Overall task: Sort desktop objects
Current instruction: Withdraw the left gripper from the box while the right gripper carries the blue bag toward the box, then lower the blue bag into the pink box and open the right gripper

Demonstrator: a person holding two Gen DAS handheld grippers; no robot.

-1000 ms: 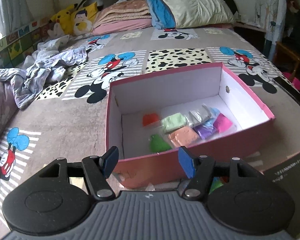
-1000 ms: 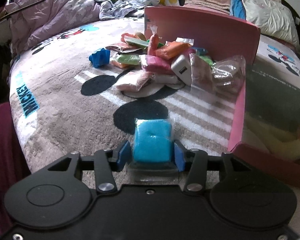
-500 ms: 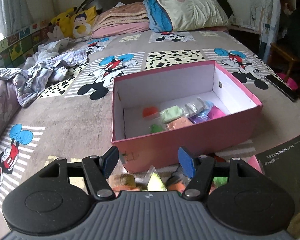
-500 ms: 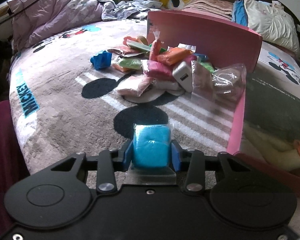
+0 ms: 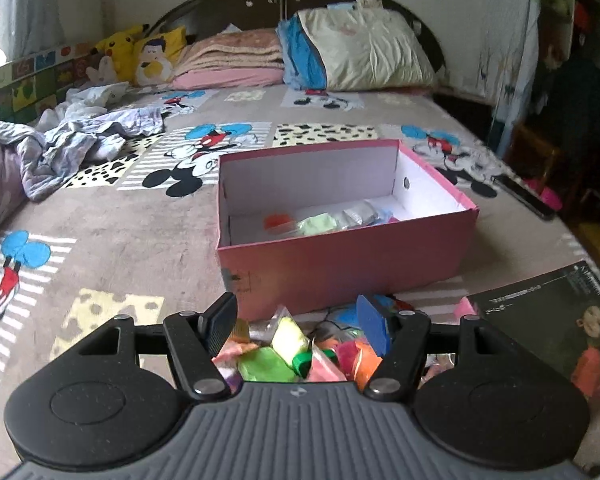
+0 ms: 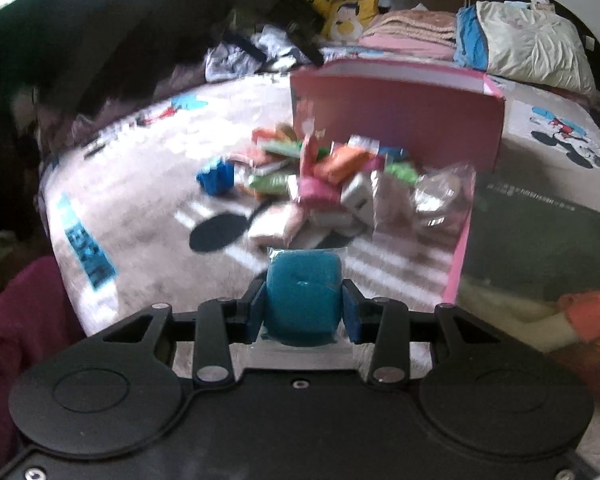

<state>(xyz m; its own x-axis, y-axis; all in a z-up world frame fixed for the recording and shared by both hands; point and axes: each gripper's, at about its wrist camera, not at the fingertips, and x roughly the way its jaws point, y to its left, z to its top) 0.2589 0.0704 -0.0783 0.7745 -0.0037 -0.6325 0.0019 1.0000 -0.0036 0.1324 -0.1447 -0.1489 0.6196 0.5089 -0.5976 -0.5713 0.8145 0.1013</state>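
A: What does the right gripper [image 6: 303, 304] have?

B: It is clenched on a blue clay packet [image 6: 302, 295] in clear wrap, held above the bed [image 6: 148, 216], well in front of the pink shoebox [image 6: 396, 114].

A: And the left gripper [image 5: 298, 322]?

B: Spread wide, grasping nothing, just in front of the pink shoebox [image 5: 342, 258], over the pile of clay packets [image 5: 296, 354] lying against the box's near wall.

A: Anything in the box?

B: An orange, a pale green and a grey packet show above its near wall. A magazine [image 5: 548, 320] lies right of it.
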